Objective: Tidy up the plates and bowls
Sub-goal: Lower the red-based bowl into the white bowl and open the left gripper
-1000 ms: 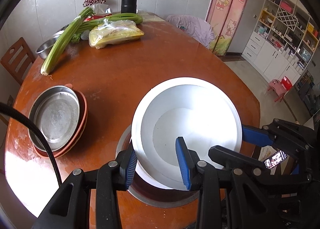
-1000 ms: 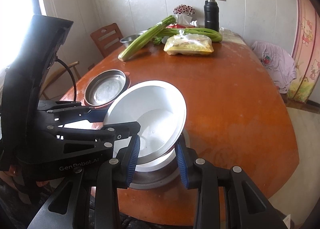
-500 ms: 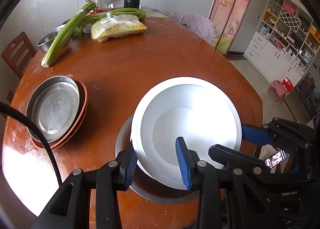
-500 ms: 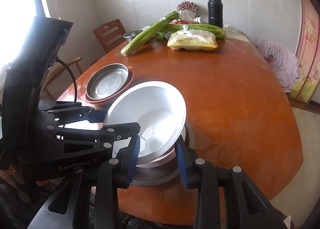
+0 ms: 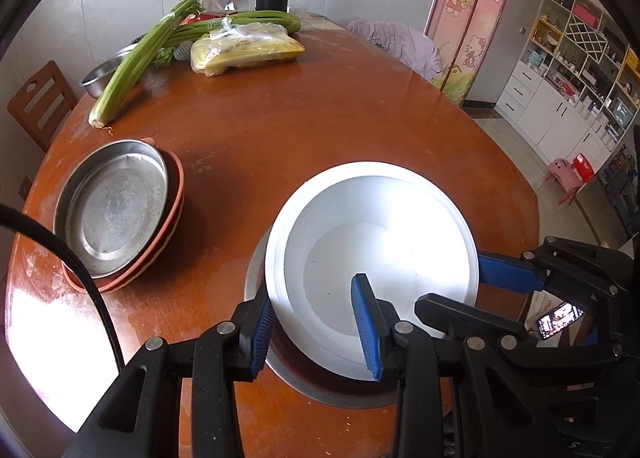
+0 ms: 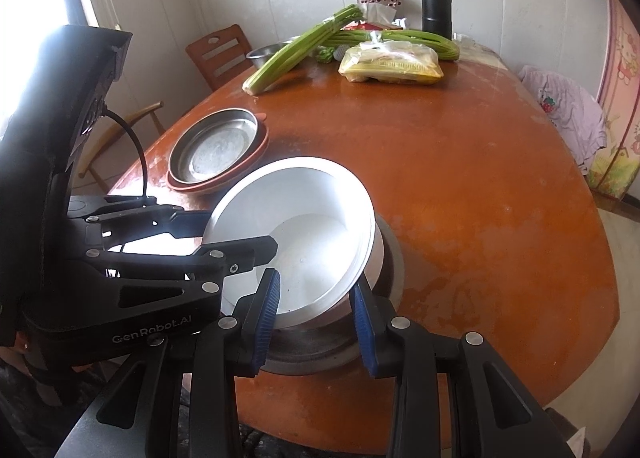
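White bowl [image 5: 372, 258] hides the metal basin's [image 5: 320, 390] inside

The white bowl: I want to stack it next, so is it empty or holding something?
Empty: the white bowl shows only its bare white floor and walls in both wrist views.

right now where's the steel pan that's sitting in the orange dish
In the left wrist view the steel pan sits nested in the orange dish at the table's left edge, left of the white bowl.

Black grippers [image 5: 316, 328], blue ribbed jaws, silver screws, black cable [image 5: 60, 254], "GenRobot.AI" marking.
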Tool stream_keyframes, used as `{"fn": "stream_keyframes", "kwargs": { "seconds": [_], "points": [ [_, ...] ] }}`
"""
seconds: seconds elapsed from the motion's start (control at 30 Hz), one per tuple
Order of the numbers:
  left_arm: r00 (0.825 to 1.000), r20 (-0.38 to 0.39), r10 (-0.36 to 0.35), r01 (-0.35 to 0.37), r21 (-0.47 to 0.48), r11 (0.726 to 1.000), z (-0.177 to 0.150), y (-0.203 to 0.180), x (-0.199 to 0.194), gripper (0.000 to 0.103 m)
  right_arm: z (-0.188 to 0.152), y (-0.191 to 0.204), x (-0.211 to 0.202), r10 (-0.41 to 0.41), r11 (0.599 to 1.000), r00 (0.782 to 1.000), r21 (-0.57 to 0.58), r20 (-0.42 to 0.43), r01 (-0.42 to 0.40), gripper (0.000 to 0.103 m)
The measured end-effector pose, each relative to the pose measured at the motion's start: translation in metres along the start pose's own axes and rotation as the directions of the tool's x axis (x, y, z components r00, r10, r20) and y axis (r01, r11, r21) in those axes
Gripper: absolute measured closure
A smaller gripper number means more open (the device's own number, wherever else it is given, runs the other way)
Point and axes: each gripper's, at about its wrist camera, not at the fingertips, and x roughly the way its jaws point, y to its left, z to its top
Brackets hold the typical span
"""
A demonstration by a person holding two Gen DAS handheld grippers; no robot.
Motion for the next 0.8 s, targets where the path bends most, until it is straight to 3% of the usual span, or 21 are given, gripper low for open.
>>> {"fn": "stream_keyframes", "kwargs": {
  "seconds": [0.8],
  "points": [
    [1.000,0.008,-0.015,0.015,0.006,1.000,-0.0029,0.0035,0.0022,0.065,0.0026,-0.0008,0.0020,-0.097,0.995,0.995,-0.020,0.026,0.097,0.064]
  ]
}}
